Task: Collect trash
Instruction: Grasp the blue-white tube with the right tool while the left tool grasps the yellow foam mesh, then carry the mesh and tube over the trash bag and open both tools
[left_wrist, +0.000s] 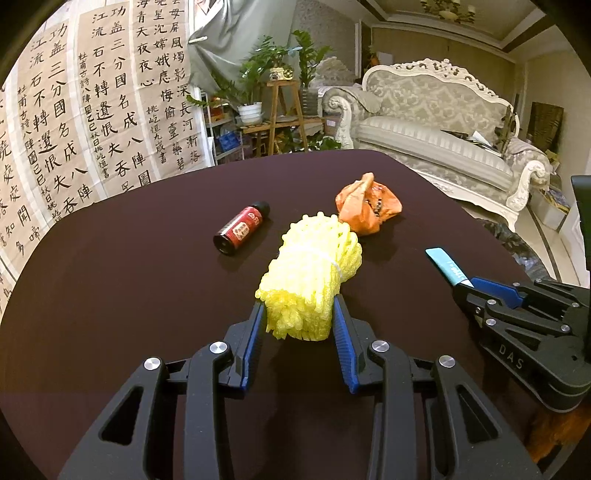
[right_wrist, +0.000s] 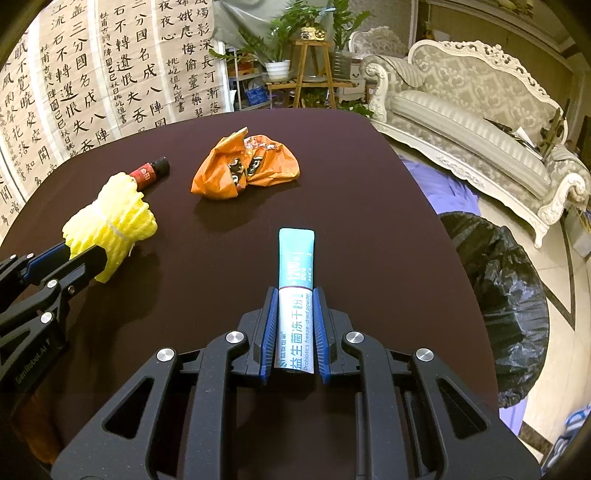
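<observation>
Left gripper (left_wrist: 300, 317) sits low over the dark table (left_wrist: 129, 295), its blue-padded fingers closed against both flanks of the yellow foam net (left_wrist: 312, 280), pinching only the near end of the bundle. Most of the net lies ahead of the fingers on the table. Because the foam is soft and springy, it may well squash and slide out when lifted, or droop and drag across the table. Just beyond it lie a small red bottle (left_wrist: 242, 232) and a crumpled orange wrapper (left_wrist: 367, 206), both untouched; a sagging net could knock the bottle and set it rolling. At the right edge the other gripper shows with its packet.

Right gripper (right_wrist: 294, 325), in its own view, is closed narrowly on a white and teal powder packet (right_wrist: 296, 295), held by its edges with the teal end sticking out forward. The packet is flat and slick, so it could twist or slip during a swing. A black bin bag (right_wrist: 495, 295) stands just off the table's right edge; dropping short would put the packet on the floor. The net in the left gripper shows at the left.
</observation>
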